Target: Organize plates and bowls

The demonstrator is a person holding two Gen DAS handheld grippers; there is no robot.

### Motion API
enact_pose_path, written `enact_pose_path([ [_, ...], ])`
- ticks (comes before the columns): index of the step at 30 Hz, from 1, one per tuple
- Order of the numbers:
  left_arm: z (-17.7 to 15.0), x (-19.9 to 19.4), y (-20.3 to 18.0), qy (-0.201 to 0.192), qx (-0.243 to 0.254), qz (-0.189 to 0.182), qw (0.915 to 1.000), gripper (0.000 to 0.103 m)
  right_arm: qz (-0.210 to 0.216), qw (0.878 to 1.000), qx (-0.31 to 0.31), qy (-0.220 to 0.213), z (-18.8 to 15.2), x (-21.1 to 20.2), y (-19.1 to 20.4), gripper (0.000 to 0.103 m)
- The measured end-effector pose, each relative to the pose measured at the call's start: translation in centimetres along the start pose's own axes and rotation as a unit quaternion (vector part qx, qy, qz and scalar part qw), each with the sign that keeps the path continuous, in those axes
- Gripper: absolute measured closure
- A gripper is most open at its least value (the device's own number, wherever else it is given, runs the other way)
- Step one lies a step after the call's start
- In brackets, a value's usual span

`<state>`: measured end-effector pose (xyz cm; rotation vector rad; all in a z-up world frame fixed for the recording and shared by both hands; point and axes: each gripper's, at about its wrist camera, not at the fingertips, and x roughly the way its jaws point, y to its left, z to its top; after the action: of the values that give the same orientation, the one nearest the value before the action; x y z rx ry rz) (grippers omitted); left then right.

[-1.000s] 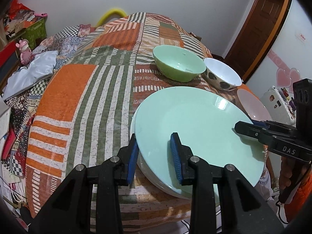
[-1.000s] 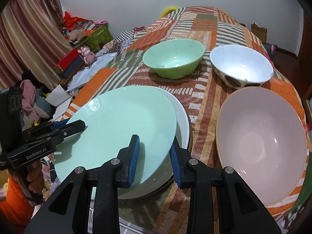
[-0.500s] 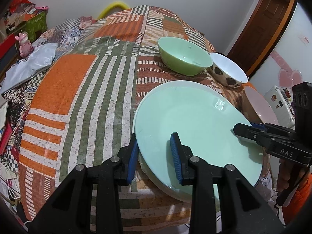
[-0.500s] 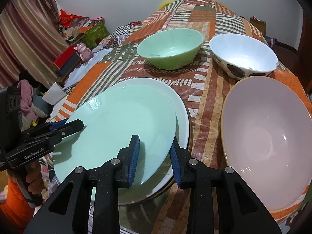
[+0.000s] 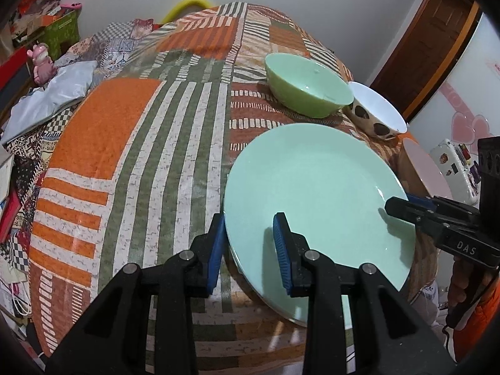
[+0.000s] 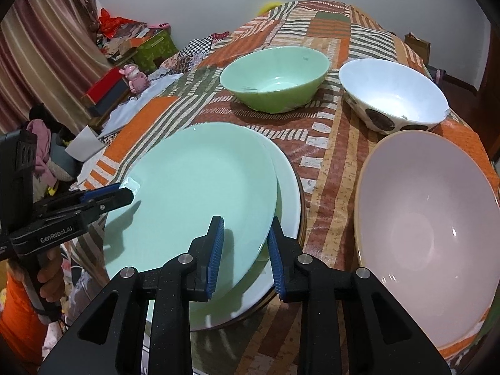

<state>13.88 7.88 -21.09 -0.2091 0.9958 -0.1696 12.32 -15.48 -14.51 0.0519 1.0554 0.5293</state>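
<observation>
Setting: lived-in room of a home. Evidence: table under a patchwork cloth (image 5: 131, 162) in orange, green and white stripes; brown wooden door (image 5: 437, 47) at 2 o'clock in the left wrist view; striped curtain (image 6: 40, 47) at 10 o'clock in the right wrist view; pink toy figure (image 6: 136, 76), green box (image 6: 153, 48) and heaped clothes (image 6: 42, 150) along the left side; plain white wall (image 6: 218, 0) at 12 o'clock.

A mint-green plate (image 6: 193, 193) is seen beside a pale pink bowl (image 6: 431, 228); behind it, a green bowl (image 6: 275, 78) and a brown-spotted white bowl (image 6: 393, 93). The surface (image 5: 131, 143) is covered in orange, olive and cream stripes.
</observation>
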Motion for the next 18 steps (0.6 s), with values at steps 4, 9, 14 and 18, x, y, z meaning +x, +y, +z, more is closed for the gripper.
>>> enact_pose_path([
  [4, 0.1, -0.3, -0.3, -0.003, 0.008, 0.013, 0.9999, 0.072, -0.011, 1.000, -0.006, -0.004, -0.1, -0.5, 0.0, 0.079],
  [9, 0.4, -1.8, -0.9, -0.022, 0.020, 0.032, 0.9990, 0.072, -0.031, 0.999, -0.013, -0.025, 0.0, -2.2, -0.3, 0.076],
  [14, 0.9, -4.0, -2.7, -0.047, 0.047, 0.044, 0.9968, 0.072, -0.036, 0.998, -0.011, -0.059, 0.5, -4.9, -1.1, 0.076],
  [18, 1.6, -5.6, -5.1, -0.065, 0.066, 0.041, 0.9948, 0.056, -0.049, 0.996, -0.010, -0.079, 0.7, -6.7, -1.8, 0.076],
])
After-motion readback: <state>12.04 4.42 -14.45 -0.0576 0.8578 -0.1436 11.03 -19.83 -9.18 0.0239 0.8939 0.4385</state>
